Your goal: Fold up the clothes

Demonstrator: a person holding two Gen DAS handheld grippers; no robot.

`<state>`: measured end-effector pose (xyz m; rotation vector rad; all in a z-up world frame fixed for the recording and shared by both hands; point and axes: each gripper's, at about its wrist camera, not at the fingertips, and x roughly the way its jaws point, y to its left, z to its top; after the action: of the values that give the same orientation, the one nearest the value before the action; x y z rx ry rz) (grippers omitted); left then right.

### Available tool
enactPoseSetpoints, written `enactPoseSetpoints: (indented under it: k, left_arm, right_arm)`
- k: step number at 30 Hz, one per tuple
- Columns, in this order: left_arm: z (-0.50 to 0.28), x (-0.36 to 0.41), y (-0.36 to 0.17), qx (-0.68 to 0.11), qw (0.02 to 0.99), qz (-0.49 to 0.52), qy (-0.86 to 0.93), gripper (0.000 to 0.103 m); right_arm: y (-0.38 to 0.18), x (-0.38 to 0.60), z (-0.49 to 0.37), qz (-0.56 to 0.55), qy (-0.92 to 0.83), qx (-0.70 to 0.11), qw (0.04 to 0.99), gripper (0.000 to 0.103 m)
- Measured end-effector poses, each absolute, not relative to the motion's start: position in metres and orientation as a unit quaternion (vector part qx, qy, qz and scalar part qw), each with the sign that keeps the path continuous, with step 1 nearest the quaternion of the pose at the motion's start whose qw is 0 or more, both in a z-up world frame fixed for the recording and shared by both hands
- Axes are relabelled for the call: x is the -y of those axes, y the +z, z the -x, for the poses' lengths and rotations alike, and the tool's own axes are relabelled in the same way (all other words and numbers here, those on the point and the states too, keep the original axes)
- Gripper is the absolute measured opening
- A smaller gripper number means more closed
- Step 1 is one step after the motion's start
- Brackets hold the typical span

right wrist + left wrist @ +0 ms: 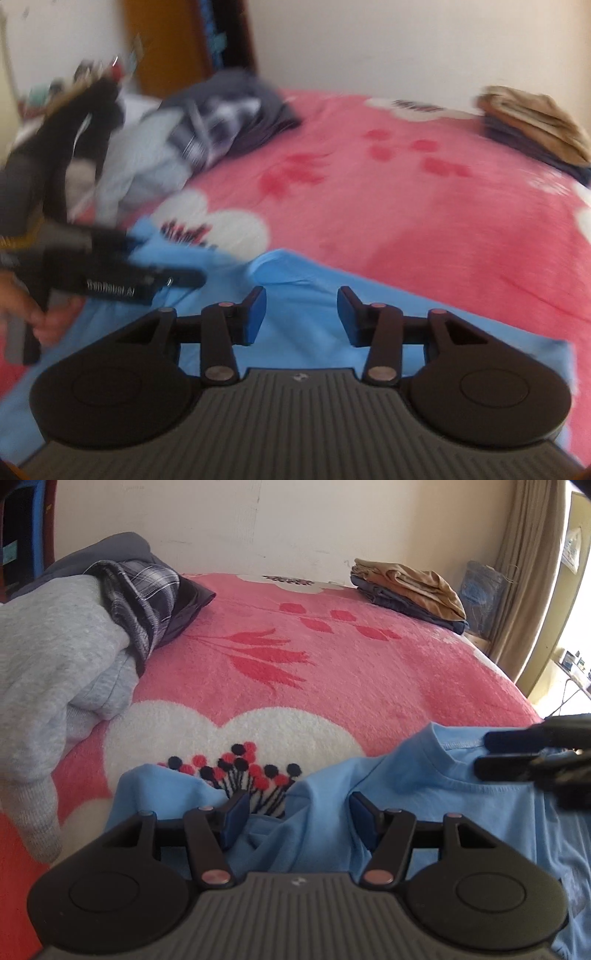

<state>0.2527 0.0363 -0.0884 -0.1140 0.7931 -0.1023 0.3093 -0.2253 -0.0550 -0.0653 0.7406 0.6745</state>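
Blue T-shirt [461, 812] under open claws

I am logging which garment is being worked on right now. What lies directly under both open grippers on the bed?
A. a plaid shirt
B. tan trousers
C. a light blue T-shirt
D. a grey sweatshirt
C. The light blue T-shirt lies spread on the pink blanket beneath the left gripper and the right gripper, both with jaws apart; the grey sweatshirt lies off to the side.
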Motion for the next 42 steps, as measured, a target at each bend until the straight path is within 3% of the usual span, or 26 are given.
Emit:
enactPoseSetpoints:
  k: [6,8,9,10,15,19,20,22,23,42]
  left_arm:
    - [-0.256,-0.042,-0.086,-0.391,0.916,0.073,-0.041,0.061]
    - [-0.257,-0.045,-0.085,-0.394,0.914,0.081,-0.042,0.061]
    - [-0.257,-0.047,-0.084,-0.395,0.913,0.089,-0.042,0.061]
    - [-0.257,-0.05,-0.082,-0.396,0.912,0.099,-0.042,0.059]
    - [-0.254,-0.066,-0.074,-0.399,0.907,0.132,-0.027,0.059]
    - [-0.248,-0.07,-0.063,-0.397,0.908,0.133,-0.013,0.06]
    - [-0.246,-0.071,-0.059,-0.396,0.908,0.134,-0.01,0.06]
    - [-0.241,-0.073,-0.051,-0.394,0.909,0.139,-0.003,0.06]
    - [-0.239,-0.074,-0.047,-0.391,0.909,0.141,-0.002,0.06]
    - [-0.176,-0.096,0.015,-0.345,0.929,0.13,0.035,0.061]
  right_arm:
    - [-0.066,0.185,-0.319,0.053,0.353,-0.366,0.86,0.04]
    - [-0.069,0.178,-0.319,0.057,0.355,-0.371,0.856,0.029]
    - [-0.071,0.174,-0.32,0.059,0.356,-0.374,0.855,0.002]
    - [-0.073,0.178,-0.323,0.035,0.34,-0.379,0.86,0.0]
    - [-0.081,0.199,-0.339,-0.083,0.259,-0.402,0.874,0.001]
    - [-0.088,0.216,-0.351,-0.177,0.19,-0.415,0.872,0.007]
    - [-0.089,0.22,-0.354,-0.2,0.172,-0.417,0.87,0.01]
    - [-0.087,0.226,-0.353,-0.227,0.138,-0.421,0.867,0.033]
    - [-0.083,0.229,-0.349,-0.232,0.121,-0.424,0.867,0.035]
    - [-0.018,0.274,-0.272,-0.303,-0.142,-0.427,0.84,0.035]
